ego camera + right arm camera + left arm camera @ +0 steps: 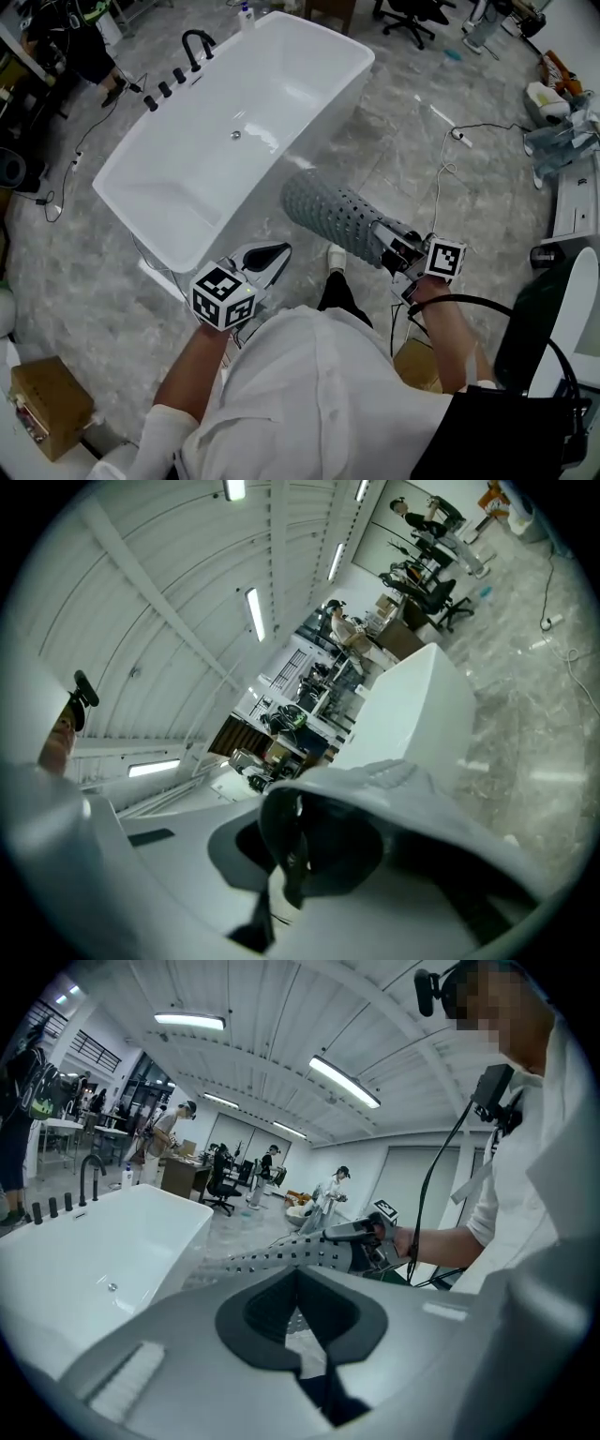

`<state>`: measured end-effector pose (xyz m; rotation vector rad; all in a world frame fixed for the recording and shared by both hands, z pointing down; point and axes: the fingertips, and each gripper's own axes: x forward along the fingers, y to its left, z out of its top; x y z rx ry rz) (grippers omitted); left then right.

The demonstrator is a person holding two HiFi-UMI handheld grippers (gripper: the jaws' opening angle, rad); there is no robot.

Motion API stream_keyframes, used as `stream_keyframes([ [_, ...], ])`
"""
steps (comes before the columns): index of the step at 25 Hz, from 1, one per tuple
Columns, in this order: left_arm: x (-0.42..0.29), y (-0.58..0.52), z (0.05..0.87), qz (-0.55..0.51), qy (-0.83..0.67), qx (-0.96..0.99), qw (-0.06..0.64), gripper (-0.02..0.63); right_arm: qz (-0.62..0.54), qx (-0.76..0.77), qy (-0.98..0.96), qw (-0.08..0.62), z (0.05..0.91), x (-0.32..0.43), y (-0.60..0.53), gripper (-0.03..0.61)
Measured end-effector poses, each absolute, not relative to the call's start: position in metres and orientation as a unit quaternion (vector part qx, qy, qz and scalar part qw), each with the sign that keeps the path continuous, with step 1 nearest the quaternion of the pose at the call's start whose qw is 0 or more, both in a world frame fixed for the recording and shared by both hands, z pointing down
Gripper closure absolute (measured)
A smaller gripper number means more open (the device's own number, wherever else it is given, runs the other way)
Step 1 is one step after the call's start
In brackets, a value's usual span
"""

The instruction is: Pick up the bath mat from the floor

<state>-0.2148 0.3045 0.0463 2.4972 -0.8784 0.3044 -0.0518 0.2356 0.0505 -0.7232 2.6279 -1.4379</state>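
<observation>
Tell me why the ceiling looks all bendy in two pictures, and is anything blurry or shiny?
Left gripper view: the wide lens curves the beams and the ceiling lights, and the corners go black. Right gripper view: the same bending, tipped sideways, and the bath mat right by the lens looks soft and blurry. Head view: lines stay straight and sharp, with a bright sheen on the white bathtub.

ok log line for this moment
right gripper: shut on bath mat | mat: rolled, off floor, beside bathtub | left gripper: shut, empty
</observation>
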Motion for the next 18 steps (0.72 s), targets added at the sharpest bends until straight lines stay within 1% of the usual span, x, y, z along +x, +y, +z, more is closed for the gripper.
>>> stream_keyframes([
  [8, -0.249, 0.389, 0.063, 0.119, -0.309, 0.91, 0.251, 0.607, -0.466, -0.239, 0.85, 0.054, 0.034, -0.082, 0.325, 0.565],
  [18, -0.253, 0.406, 0.062, 0.124, -0.302, 0.909, 0.259, 0.607, -0.471, -0.225, 0.852, 0.049, 0.019, -0.095, 0.368, 0.565],
])
